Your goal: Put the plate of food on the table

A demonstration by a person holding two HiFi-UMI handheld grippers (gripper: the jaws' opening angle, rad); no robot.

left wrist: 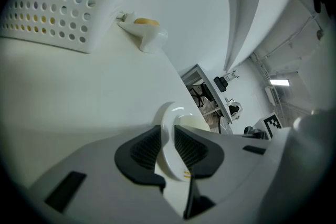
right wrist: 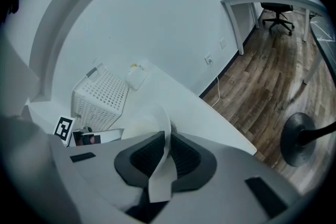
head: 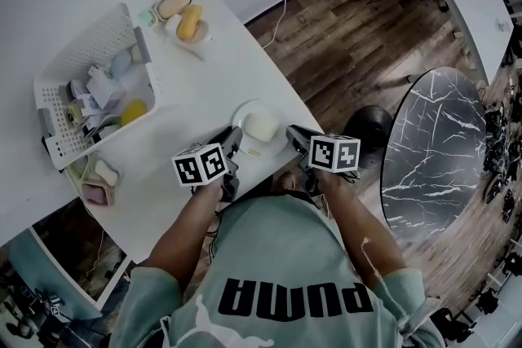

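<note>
A white plate [head: 254,129] carrying a pale block of food [head: 262,125] sits at the near edge of the white table [head: 188,77]. My left gripper [head: 232,147] is shut on the plate's left rim, and my right gripper [head: 295,136] is shut on its right rim. The left gripper view shows the plate's rim [left wrist: 170,149] pinched between the black pads [left wrist: 144,149], with the food [left wrist: 193,122] beyond. The right gripper view shows the thin rim [right wrist: 161,162] clamped between the pads [right wrist: 147,159].
A white perforated basket [head: 90,85] holding several small items stands at the table's left. A small dish with yellow food [head: 190,23] sits at the far side, small containers [head: 96,179] at the near left. A dark marble round table [head: 436,144] stands on the right.
</note>
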